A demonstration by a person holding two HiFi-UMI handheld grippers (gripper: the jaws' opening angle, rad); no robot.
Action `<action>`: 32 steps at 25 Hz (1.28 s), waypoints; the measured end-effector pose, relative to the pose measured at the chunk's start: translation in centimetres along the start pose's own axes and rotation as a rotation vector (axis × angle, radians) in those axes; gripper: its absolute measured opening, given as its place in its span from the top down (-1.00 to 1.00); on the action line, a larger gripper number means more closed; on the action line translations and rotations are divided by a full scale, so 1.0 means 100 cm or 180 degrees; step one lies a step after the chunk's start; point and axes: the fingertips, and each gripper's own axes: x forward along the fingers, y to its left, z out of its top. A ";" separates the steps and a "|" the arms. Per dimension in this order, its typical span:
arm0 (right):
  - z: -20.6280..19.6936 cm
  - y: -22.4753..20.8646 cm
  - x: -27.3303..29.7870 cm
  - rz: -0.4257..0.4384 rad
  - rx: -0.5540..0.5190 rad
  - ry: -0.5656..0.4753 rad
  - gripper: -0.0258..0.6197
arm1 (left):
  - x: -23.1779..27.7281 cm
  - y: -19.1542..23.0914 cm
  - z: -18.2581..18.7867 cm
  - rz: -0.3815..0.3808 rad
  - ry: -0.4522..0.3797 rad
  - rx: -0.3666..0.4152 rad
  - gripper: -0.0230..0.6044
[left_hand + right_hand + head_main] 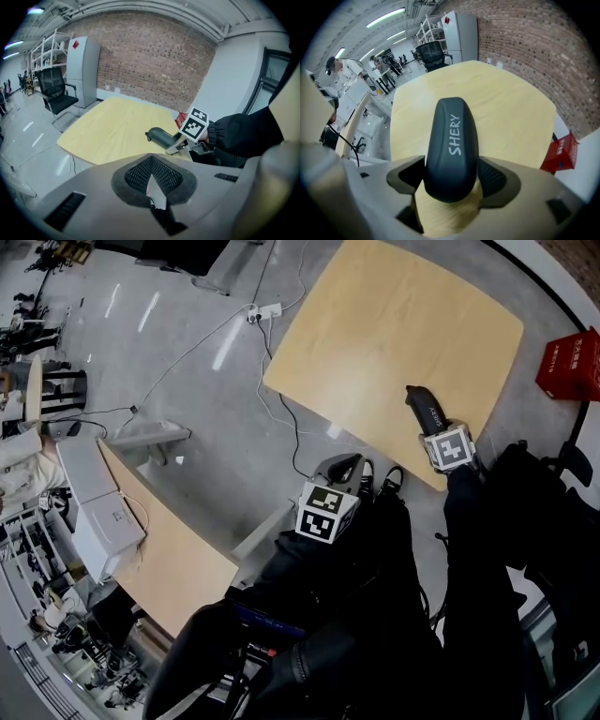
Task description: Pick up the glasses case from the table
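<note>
Now right gripper (451,174) straddles the case (451,140) on the counter (511,117), jaws apart, not clamped. Left gripper (152,177) jaws together, empty.

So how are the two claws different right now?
The left claw is shut and empty; the right claw is open with the glasses case between its sides. The left claw is held beside the table; the right claw is down over it. Both carry a cube with square markers.

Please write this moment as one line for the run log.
stage: pre-grasp | right gripper: open, astride one end of glasses case | glasses case: lying on table | left gripper: shut, empty
</note>
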 end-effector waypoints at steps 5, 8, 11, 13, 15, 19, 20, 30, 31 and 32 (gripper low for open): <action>-0.002 -0.001 0.001 -0.0018 0.0028 -0.0013 -0.14 | -0.001 0.000 -0.007 0.0016 0.0017 0.0001 0.93; -0.002 -0.001 -0.001 -0.0058 -0.0023 -0.0038 -0.14 | -0.001 -0.002 -0.008 0.0009 0.0016 0.0008 0.93; -0.005 0.001 -0.007 -0.0082 -0.0056 -0.0046 -0.14 | -0.006 -0.004 -0.007 -0.0004 0.0024 0.0011 0.93; -0.003 0.002 -0.014 -0.0104 -0.0067 -0.0114 -0.14 | -0.009 -0.004 -0.005 0.0002 0.0009 0.0018 0.93; -0.004 0.002 -0.022 -0.0130 -0.0072 -0.0182 -0.13 | -0.010 -0.006 -0.003 -0.0003 -0.0043 0.0025 0.93; -0.004 0.005 -0.035 -0.0148 -0.0074 -0.0301 -0.12 | -0.014 -0.014 -0.002 -0.0047 -0.0065 0.0016 0.93; -0.004 0.006 -0.037 -0.0160 -0.0077 -0.0326 -0.12 | -0.014 -0.015 -0.003 -0.0056 -0.0050 0.0019 0.93; 0.009 0.020 -0.081 -0.0245 -0.0069 -0.0800 -0.09 | -0.023 -0.018 0.000 -0.0045 -0.0108 0.0105 0.93; 0.013 0.022 -0.090 -0.0264 -0.0062 -0.0890 -0.08 | -0.025 -0.018 0.002 -0.0037 -0.0128 0.0123 0.93; 0.018 0.025 -0.101 -0.0286 -0.0051 -0.0984 -0.08 | -0.027 -0.018 0.006 -0.0035 -0.0150 0.0137 0.93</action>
